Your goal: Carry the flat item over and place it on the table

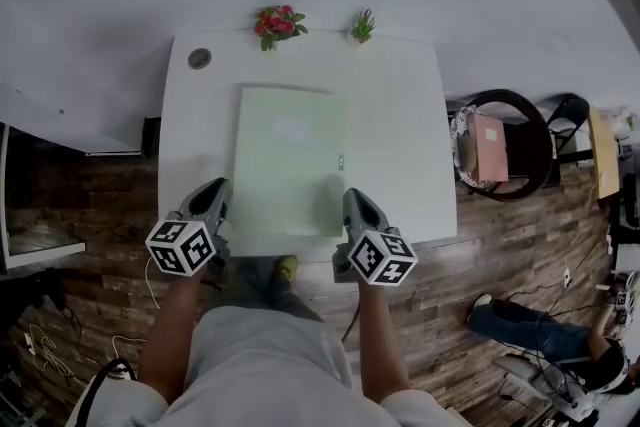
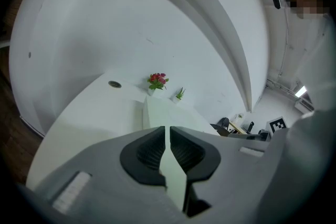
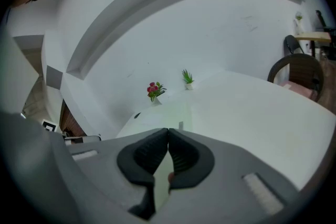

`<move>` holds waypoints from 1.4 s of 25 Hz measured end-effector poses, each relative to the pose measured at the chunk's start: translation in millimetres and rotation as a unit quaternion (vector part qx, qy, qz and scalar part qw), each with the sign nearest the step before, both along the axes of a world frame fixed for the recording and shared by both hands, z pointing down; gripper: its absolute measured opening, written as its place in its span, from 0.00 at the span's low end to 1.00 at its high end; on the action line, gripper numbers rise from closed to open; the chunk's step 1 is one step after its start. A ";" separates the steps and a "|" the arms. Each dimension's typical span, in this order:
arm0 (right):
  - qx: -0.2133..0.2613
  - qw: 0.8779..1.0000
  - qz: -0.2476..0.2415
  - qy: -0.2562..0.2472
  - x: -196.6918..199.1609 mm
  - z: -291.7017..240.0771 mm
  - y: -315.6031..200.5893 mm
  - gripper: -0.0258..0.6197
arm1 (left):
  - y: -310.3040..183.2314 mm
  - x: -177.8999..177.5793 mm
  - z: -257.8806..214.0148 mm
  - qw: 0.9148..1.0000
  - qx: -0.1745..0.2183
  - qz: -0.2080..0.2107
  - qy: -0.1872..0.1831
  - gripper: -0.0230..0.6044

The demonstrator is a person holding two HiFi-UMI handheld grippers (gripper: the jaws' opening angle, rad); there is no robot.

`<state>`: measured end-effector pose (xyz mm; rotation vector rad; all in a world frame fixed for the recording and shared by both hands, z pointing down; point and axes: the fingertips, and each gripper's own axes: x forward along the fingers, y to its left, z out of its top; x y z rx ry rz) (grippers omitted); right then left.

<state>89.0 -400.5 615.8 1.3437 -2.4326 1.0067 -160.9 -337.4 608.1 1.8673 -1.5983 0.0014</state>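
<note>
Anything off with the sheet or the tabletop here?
Nothing stands out. The pale green sheet lines up roughly square with the white table, the left tool and right tool each shut on its near edge; the red flowers and small plant stand upright at the far edge.

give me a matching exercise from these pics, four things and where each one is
1 pale green sheet
2 red flowers
3 small green plant
4 pink box

a on the chair
b far table edge, left of the two plants
c clamped by left gripper and right gripper
d far table edge, right of the two plants

Pairs: 1-c, 2-b, 3-d, 4-a
</note>
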 end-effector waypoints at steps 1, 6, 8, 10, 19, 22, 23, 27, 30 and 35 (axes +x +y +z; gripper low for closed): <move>0.002 1.000 -0.001 0.001 0.4 -3.3 2.1 0.05 | 2.2 -0.6 -4.5 1.000 0.004 -0.002 -0.005 0.08; 0.031 1.000 -0.006 -0.001 -0.7 -28.6 4.6 0.04 | 7.2 -8.1 -30.4 0.999 0.032 -0.015 -0.020 0.05; 0.043 0.999 -0.007 0.001 1.2 -38.4 6.4 0.05 | 10.8 -8.7 -40.3 0.999 0.043 -0.017 -0.024 0.05; 0.058 0.998 -0.005 0.004 5.6 -48.5 8.3 0.04 | 13.1 -9.0 -50.8 0.998 0.058 -0.021 -0.026 0.05; 0.112 0.994 0.000 0.012 34.0 -88.0 15.5 0.04 | 17.9 -5.0 -96.8 0.992 0.110 -0.020 -0.058 0.05; 0.131 0.991 0.008 0.011 45.8 -103.7 15.1 0.04 | 20.4 -4.0 -113.7 0.988 0.130 -0.018 -0.084 0.05; 0.139 0.990 0.011 0.011 49.5 -109.3 15.0 0.05 | 21.4 -3.3 -120.1 0.986 0.138 -0.017 -0.095 0.05; 0.186 0.982 0.015 0.023 58.3 -132.3 15.2 0.05 | 22.2 -0.4 -143.7 0.978 0.171 -0.013 -0.116 0.05; 0.206 0.978 0.013 0.016 60.5 -145.7 17.9 0.04 | 24.3 1.1 -156.5 0.974 0.187 -0.014 -0.127 0.05; 0.229 0.973 0.025 0.004 66.7 -163.6 21.4 0.04 | 27.6 2.6 -169.8 0.967 0.205 -0.011 -0.149 0.05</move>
